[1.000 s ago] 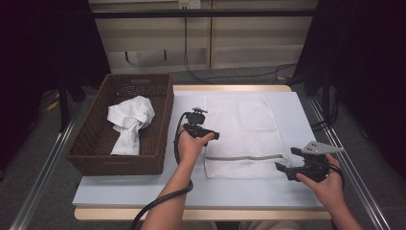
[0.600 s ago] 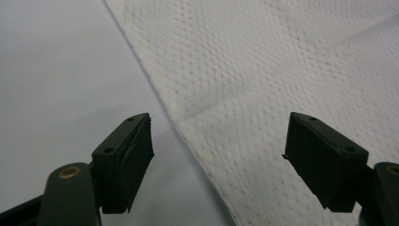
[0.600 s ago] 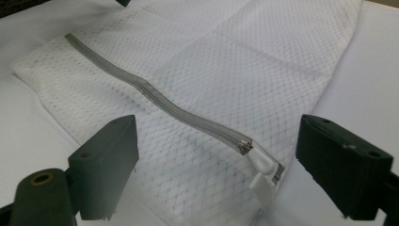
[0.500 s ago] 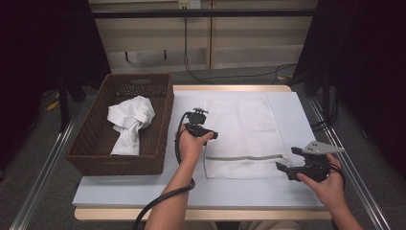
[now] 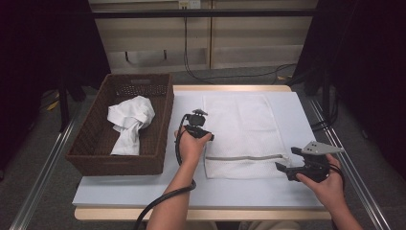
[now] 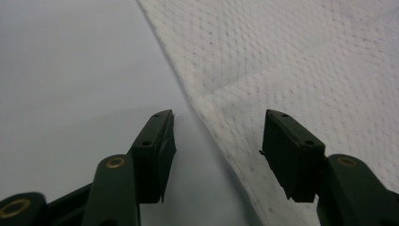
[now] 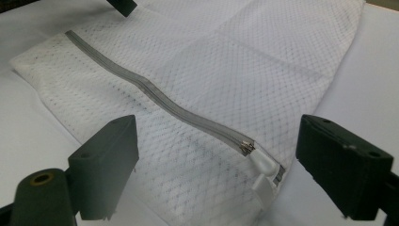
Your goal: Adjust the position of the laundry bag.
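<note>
A white mesh laundry bag [image 5: 244, 129] lies flat on the pale table, with a grey zipper [image 5: 244, 157] running across near its front edge. My left gripper [image 5: 207, 138] points down at the bag's left edge. Its jaws have just been closing. In the left gripper view they [image 6: 219, 117] straddle the bag's edge [image 6: 306, 61], and the pads are still apart from the mesh. My right gripper [image 5: 287, 159] stands open at the zipper's right end. In the right gripper view its jaws [image 7: 219, 125] are spread wide on either side of the white zip pull [image 7: 261, 165].
A brown wicker basket [image 5: 160, 143] stands left of the bag and holds a crumpled white cloth [image 5: 129, 122]. The table [image 5: 143, 191] shows bare surface along its front edge. A black cable [image 5: 163, 201] trails from my left gripper over that edge.
</note>
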